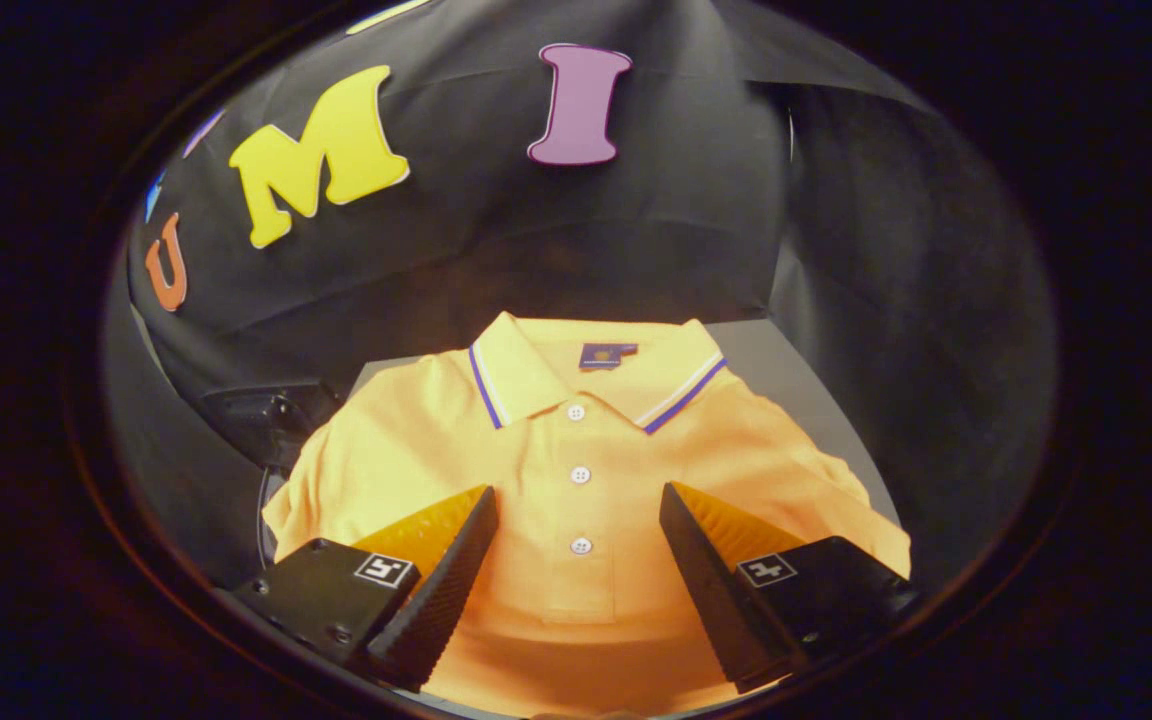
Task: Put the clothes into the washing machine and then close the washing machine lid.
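Gripper point(578, 500) hovering over a folded yellow polo shirt point(576, 470), its fingers point(441, 590) standing wide apart and grasping nothing; whether they are touching the fabric cannot be told. The shirt is lying flat on a grey surface point(786, 370), its button placket running between the fingers and its striped collar point(516, 375) pointing beyond them.

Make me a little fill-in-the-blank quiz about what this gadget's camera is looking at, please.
1. The polo shirt lying under the gripper is ____ in colour.
2. The gripper's two fingers stand ____, with the shirt's placket showing between them.
3. The number of white buttons visible down the placket is ____.
4. The stripes along the collar edge are white and ____.

Missing words: yellow; open; three; blue
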`<act>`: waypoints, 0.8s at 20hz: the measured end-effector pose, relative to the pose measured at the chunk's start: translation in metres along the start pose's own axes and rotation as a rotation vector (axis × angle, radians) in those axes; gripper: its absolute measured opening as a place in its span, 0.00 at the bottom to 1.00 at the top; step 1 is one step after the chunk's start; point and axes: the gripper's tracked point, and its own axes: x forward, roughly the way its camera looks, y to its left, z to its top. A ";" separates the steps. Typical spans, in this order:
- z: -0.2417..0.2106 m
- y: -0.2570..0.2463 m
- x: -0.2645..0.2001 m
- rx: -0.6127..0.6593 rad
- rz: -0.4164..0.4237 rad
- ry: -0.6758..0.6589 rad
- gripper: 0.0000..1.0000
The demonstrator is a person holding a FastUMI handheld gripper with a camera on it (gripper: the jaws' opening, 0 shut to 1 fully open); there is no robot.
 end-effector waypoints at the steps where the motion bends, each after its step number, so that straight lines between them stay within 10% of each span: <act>1: -0.003 0.000 0.002 -0.007 -0.007 0.012 1.00; 12: -0.005 0.003 0.004 -0.091 -0.026 0.074 1.00; 16: -0.001 0.004 0.004 -0.128 -0.007 0.081 0.82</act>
